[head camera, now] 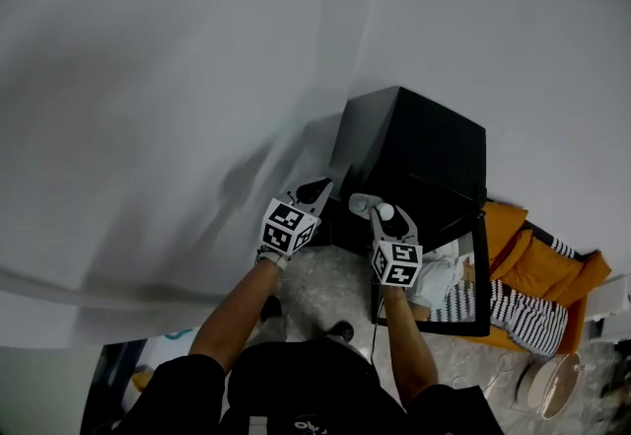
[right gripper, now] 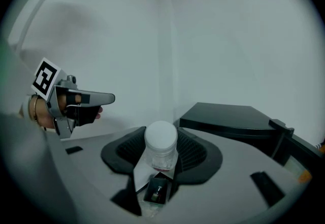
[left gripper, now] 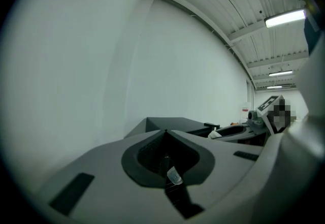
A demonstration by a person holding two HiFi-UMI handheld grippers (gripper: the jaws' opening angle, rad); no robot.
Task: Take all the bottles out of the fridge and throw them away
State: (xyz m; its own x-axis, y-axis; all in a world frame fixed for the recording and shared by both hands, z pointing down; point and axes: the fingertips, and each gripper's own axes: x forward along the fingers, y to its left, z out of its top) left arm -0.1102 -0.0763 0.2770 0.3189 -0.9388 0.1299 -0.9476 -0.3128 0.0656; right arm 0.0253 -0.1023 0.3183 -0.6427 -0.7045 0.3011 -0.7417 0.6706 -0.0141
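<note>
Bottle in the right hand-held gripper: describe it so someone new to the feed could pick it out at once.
Find the black fridge against the white wall. Just in front of it, the right hand-held gripper grips the bottle: small, clear, with a round white cap. The left hand-held gripper beside it has its jaws together on nothing.

Clear glossy plastic bottle [right gripper: 160, 156] with matt white cap [right gripper: 161, 136], between ribbed dark pads [right gripper: 194, 152] in the matt grey plastic shell of the right gripper [right gripper: 161, 131]; fridge [right gripper: 228, 119] smooth, black, faintly glossy.
</note>
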